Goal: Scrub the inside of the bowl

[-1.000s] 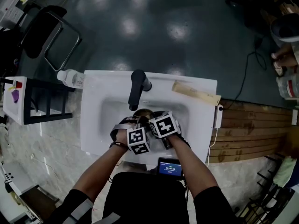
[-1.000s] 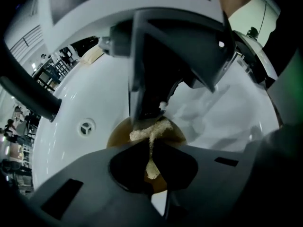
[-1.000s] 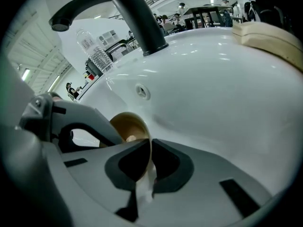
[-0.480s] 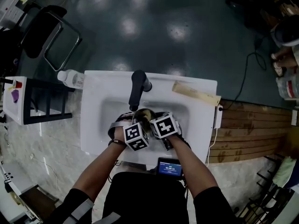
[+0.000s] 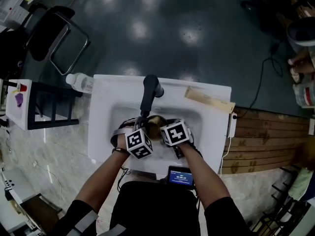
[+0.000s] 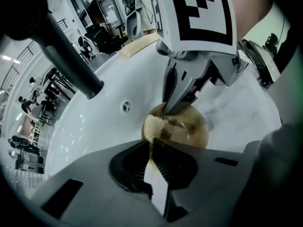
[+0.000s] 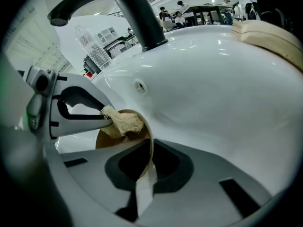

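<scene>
1. The left gripper (image 6: 152,148) has its jaws pinched together on a tuft of beige, fibrous scrub pad (image 6: 152,126). The pad's free end lies against the inner wall of the bowl (image 6: 187,129).
2. The right gripper (image 7: 150,162) has its jaws all but closed, clamping the bowl's thin rim edge-on low in the basin.
3. The bowl is small, round and amber-brown, slightly translucent, with its opening turned toward the left gripper. In the head view it sits at frame centre, mostly covered by the two grippers.
4. The white sink (image 5: 101,127) curves around it. An overflow hole (image 6: 126,106) marks the basin wall just beyond the bowl.
5. A black faucet (image 5: 149,91) reaches out from the sink's far edge, its spout above the bowl.
6. On the sink's rim, a clear plastic bottle (image 5: 78,81) lies at upper left and a pale wooden board (image 5: 208,100) at upper right.
7. A small lit screen (image 5: 180,177) shows at the near edge, between the person's forearms.
</scene>
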Tool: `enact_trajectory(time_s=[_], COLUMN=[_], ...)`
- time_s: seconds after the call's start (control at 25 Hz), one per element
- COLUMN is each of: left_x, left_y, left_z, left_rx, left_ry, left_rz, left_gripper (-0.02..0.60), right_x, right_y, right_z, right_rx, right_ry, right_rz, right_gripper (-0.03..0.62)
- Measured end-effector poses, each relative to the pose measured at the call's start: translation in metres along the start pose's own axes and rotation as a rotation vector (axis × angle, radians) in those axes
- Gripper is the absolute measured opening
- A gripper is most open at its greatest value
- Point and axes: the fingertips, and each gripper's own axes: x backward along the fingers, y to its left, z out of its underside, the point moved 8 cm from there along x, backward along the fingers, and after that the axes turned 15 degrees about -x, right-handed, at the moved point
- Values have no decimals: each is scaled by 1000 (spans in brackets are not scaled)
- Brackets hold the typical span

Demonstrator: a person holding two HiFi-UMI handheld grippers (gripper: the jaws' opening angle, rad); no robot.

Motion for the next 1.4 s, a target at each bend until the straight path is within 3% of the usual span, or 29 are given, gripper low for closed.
enact_trajectory(time_s=[0.48, 0.92, 1.4], left_x=[14, 15, 2], left_y=[-21, -49, -45], left_z=[11, -14, -37], left_rx=[-109, -165, -208], left_ry=[23, -20, -25], left_rz=[21, 78, 101], left_gripper=[18, 18, 17], right_x=[-1, -1, 1], right_y=[1, 0, -3], right_z=[-4, -3, 1], right_rx=[-32, -75, -104], right_ry=[-11, -15, -16], right_rz=[1, -4, -31], right_gripper=[18, 18, 18])
